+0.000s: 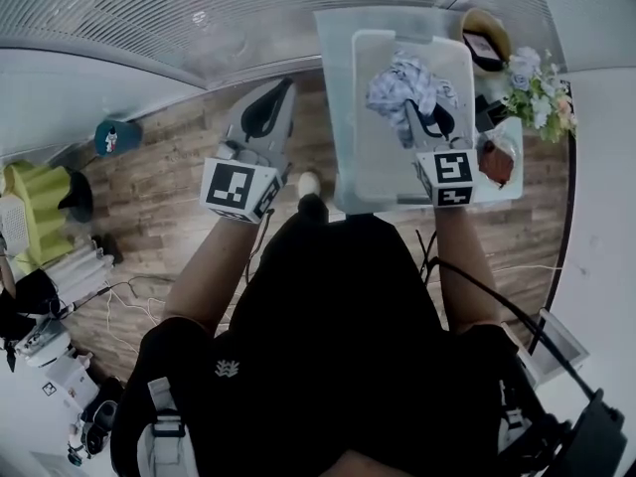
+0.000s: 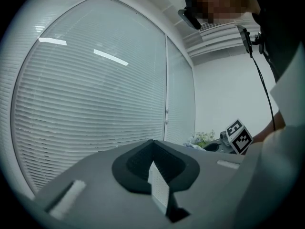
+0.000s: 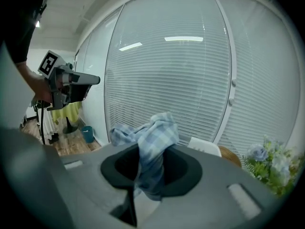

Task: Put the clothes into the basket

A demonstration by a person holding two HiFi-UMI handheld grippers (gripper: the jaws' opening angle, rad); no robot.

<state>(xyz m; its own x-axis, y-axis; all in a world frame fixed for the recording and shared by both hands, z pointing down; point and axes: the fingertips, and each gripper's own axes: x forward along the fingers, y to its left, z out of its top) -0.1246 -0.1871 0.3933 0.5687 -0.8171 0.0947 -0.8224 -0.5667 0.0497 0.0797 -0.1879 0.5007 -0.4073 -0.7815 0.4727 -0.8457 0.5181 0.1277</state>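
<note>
Clamping a blue-checked cloth (image 1: pixel 402 79), the right gripper (image 1: pixel 415 115) hangs over the translucent plastic basket (image 1: pixel 343 127) (slatted window blinds (image 1: pixel 149 8) beyond), while the left gripper (image 1: pixel 285 89), jaws together and empty, hovers above wood-plank floor (image 1: pixel 169 172).

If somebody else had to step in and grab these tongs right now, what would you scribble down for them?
Left tongs: shut, nothing in them, held out to the left of the basket.
Right tongs: shut on the blue checked cloth, which hangs over the basket.
Done: the cloth is picked up and brought over the basket.
Left to do: lower it, open the right tongs and let it drop in. Whether more clothes are waiting, the pictures do not show.
</note>
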